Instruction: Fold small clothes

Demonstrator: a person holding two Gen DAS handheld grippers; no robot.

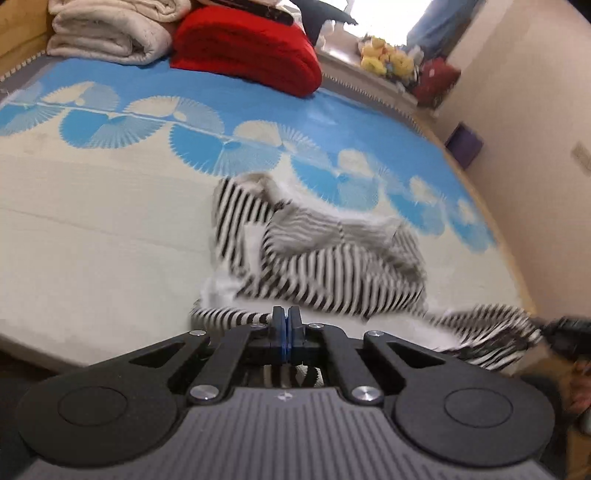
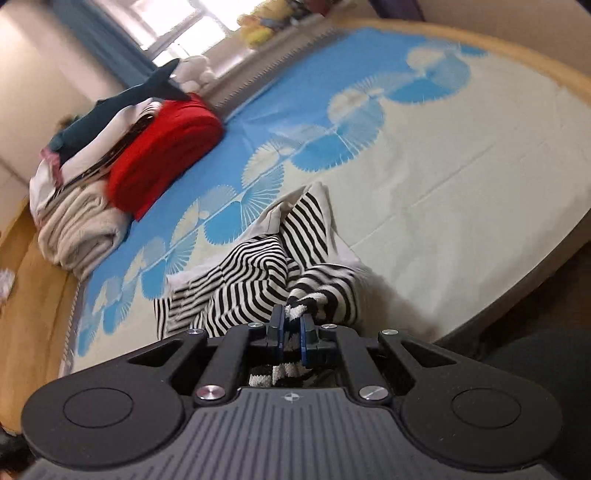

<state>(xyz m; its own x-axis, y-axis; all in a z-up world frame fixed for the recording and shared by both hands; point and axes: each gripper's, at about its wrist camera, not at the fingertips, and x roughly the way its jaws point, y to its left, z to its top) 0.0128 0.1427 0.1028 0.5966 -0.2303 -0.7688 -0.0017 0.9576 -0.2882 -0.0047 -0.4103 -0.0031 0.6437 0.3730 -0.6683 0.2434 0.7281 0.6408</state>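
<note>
Your left gripper [image 1: 286,320] sits low, jaws pressed together on a thin edge of the striped garment [image 1: 332,273]. Your right gripper [image 2: 291,325] pinches a bunched fold, fingers slightly apart around it.

The setting was a home bedroom. A bed [image 1: 92,229] with a blue and cream fan-patterned sheet filled both views. Folded cream blankets [image 1: 107,33] and a folded red blanket [image 1: 251,51] were stacked at its far edge, with a plush shark [image 2: 122,107] on top. Yellow soft toys [image 1: 388,59] lined the windowsill beneath a curtained window [image 2: 184,26].
</note>
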